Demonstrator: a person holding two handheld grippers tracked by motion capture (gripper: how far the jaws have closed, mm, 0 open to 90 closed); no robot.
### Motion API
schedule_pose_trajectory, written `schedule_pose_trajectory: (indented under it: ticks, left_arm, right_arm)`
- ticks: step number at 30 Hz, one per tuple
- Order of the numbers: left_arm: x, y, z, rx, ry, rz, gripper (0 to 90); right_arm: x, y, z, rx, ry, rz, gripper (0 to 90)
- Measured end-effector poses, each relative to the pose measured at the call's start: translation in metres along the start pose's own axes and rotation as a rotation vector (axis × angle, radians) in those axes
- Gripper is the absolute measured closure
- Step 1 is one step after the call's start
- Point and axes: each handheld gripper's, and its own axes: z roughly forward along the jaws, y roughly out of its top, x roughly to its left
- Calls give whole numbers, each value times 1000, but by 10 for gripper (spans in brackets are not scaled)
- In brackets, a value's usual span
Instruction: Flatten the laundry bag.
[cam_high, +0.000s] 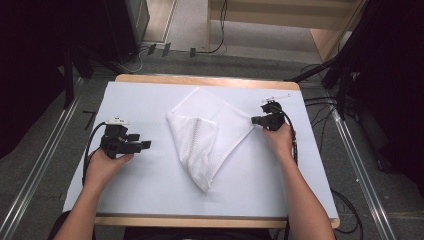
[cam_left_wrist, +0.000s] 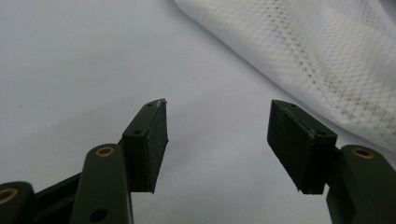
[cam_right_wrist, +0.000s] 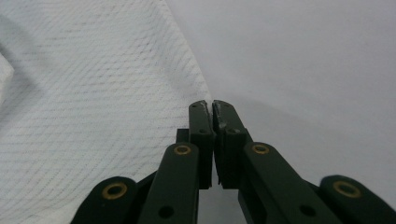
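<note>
From the high view I see the white mesh cloth (cam_high: 207, 137) mid-table, my left gripper (cam_high: 145, 145) at its nine o'clock and my right gripper (cam_high: 254, 120) at its three o'clock edge. In the left gripper view, the jaws stand released, cloth (cam_left_wrist: 317, 56) at two o'clock. In the right gripper view, the jaws are clenched, seemingly on nothing, cloth edge (cam_right_wrist: 93, 107) just at ten o'clock; I'd reopen and bite deeper before folding.

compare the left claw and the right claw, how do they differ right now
The left claw stands open with bare table between its pads; the right claw is shut. The left claw sits apart from the white mesh cloth, while the right claw's tip is at the cloth's edge. Both are black and hand-held.
</note>
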Motion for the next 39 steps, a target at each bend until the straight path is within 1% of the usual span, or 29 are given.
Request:
schedule_pose_trajectory:
  ticks: [3,4,5,8,10,12,14,15,16,17,19,20,21,22,23,24,25,26,29,30,31,32,33,34,35,36,39]
  left_arm:
    - [-2,1,1,4,1,5,391]
    - [-2,1,1,10,1,10,391]
    - [-3,1,2,5,-6,1,392]
    - [-6,3,5,13,-11,10,395]
    - [-7,4,5,16,-11,14,399]
    - [-11,8,8,23,-16,18,404]
    - [-13,10,9,25,-24,19,408]
    - [-15,12,10,30,-29,29,409]
    - [-20,17,13,29,-35,40,411]
    - [-20,17,13,29,-35,40,411]
    - [-25,22,18,40,-54,50,413]
    - [-31,29,23,47,-62,58,414]
    - [-31,29,23,47,-62,58,416]
    - [-34,32,25,49,-80,58,416]
    - [-43,37,29,57,-92,91,416]
    - [-43,37,29,57,-92,91,416]
    - [-47,39,32,65,-91,108,416]
    - [-54,44,38,73,-101,126,418]
    - [-59,52,44,81,-113,135,417]
    - [-65,58,50,78,-115,143,417]
    - [-68,61,53,79,-122,152,416]
    - [-68,61,53,79,-122,152,416]
    - [-71,65,55,81,-127,160,416]
    - [-75,68,58,75,-133,160,416]
    - [-79,71,62,74,-145,169,416]
    - [-82,73,64,76,-154,172,416]
    - [-96,81,74,85,-167,198,416]
  right_arm:
    - [-4,-2,0,11,-20,5,885]
    - [-4,-3,1,16,-19,6,880]
    - [-4,-4,1,16,-18,5,872]
    - [-2,-3,-6,-6,-26,-7,776]
    - [0,-3,-11,-23,-23,1,726]
    - [2,-4,-15,-27,-16,-6,722]
    - [6,-6,-20,-29,-20,-13,719]
    - [8,-6,-22,-34,-16,-17,718]
    - [9,-7,-24,-39,-23,-23,718]
    - [9,-7,-24,-39,-23,-23,718]
    - [11,-9,-28,-48,-16,-22,718]
    - [14,-12,-29,-47,-3,-20,718]
    - [16,-13,-28,-37,-4,-24,718]
    - [16,-13,-28,-37,-4,-24,718]
    - [19,-16,-25,-25,-4,-34,719]
    - [19,-16,-25,-25,-4,-34,719]
    - [21,-17,-23,-18,-3,-42,718]
    - [24,-19,-20,-7,2,-50,718]
    - [29,-22,-17,7,10,-61,718]
    - [31,-22,-15,8,13,-68,718]
    - [32,-23,-14,12,16,-68,718]
    - [32,-23,-14,12,16,-68,718]
    - [32,-24,-13,14,15,-69,716]
    - [32,-25,-12,16,17,-68,715]
    - [32,-25,-11,21,17,-65,715]
    - [31,-27,-11,13,22,-68,715]
    - [31,-28,-11,10,27,-60,708]
